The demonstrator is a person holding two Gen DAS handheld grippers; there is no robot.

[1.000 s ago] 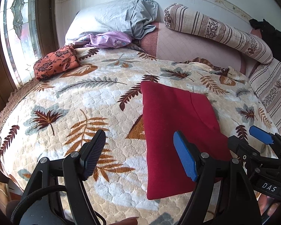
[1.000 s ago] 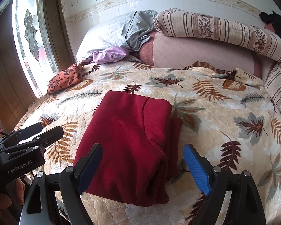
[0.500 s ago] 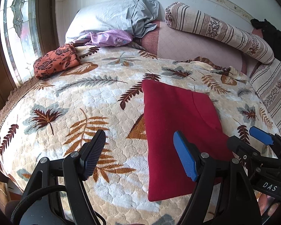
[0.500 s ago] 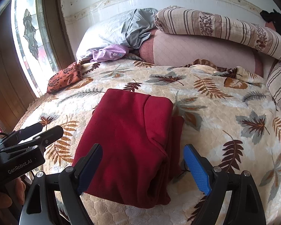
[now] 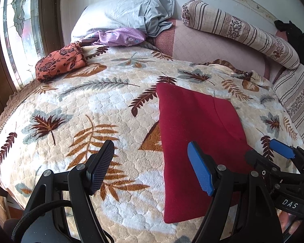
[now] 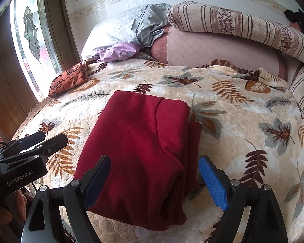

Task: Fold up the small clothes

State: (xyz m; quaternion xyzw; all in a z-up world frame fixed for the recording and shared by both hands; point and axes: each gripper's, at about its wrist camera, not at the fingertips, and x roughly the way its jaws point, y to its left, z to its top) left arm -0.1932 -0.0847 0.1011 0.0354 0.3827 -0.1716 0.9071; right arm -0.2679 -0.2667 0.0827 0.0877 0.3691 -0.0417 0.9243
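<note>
Little has moved since the earlier frames: both views are shifted only slightly. The red garment (image 5: pixel 200 141) is laid folded on the leaf-patterned blanket (image 5: pixel 91 105), near its front edge. The left gripper (image 5: pixel 152 168) and the right gripper (image 6: pixel 155 182) are held wide apart and empty, probably because the fold is judged finished. Stacked layers at the garment's right edge are shown only in the right wrist view.
</note>
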